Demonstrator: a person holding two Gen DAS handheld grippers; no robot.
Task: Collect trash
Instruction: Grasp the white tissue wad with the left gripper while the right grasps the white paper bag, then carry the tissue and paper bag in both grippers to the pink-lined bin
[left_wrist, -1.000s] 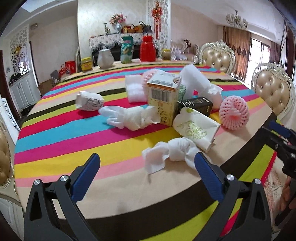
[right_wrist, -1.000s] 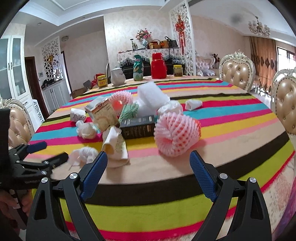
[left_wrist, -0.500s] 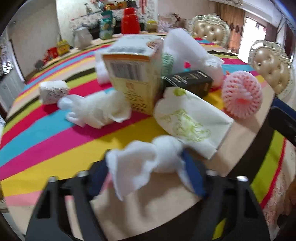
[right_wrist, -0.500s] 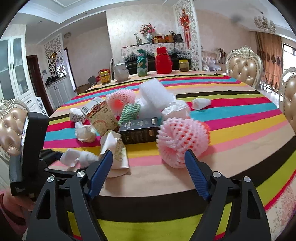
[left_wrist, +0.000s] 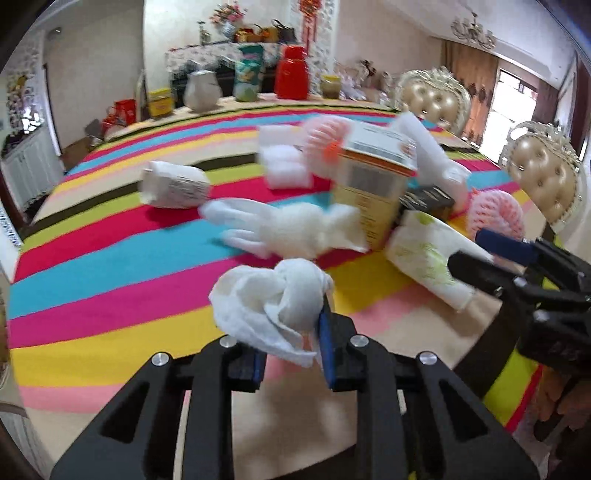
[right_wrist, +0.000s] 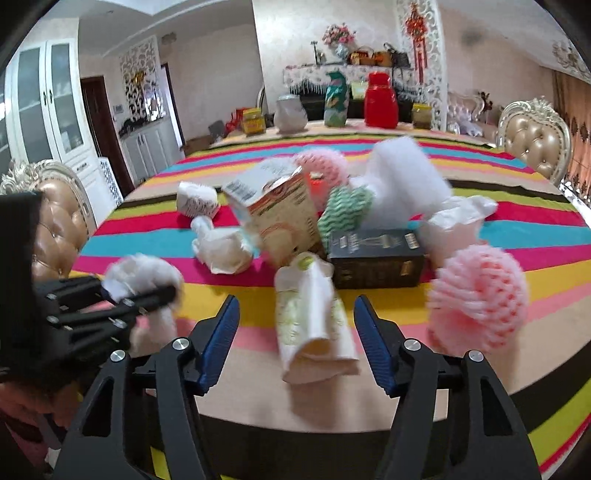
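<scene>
**Left tongs have a tissue wad, right tongs are lined up on the paper bag**

The crumpled white tissue (left_wrist: 273, 306) is pinched in the left gripper (left_wrist: 291, 343), jaws closed down narrow on it. It bunches up and out past the blue pads toward 11 o'clock in the left wrist view. It's too balled up to have a real long axis.

The flattened paper bag (right_wrist: 314, 317) lies on the striped tablecloth (right_wrist: 517, 288) at the near edge of the table. Its long axis runs roughly 12 to 6 in the right wrist view, open end toward the camera. The right gripper (right_wrist: 295, 339) straddles it. Its jaws have just been closing in and now stand about half wide, pads on both sides but not touching the bag.

Going outward from the bag:
- a black box (right_wrist: 376, 258) at 1 o'clock, just behind it
- a pink foam net (right_wrist: 476, 295) at 3 o'clock
- a tilted yellow carton (right_wrist: 284, 218) at 11 o'clock
- another tissue wad (right_wrist: 221, 247) at 10 o'clock

A red jug (right_wrist: 380, 96) stands at the far edge of the table.
</scene>
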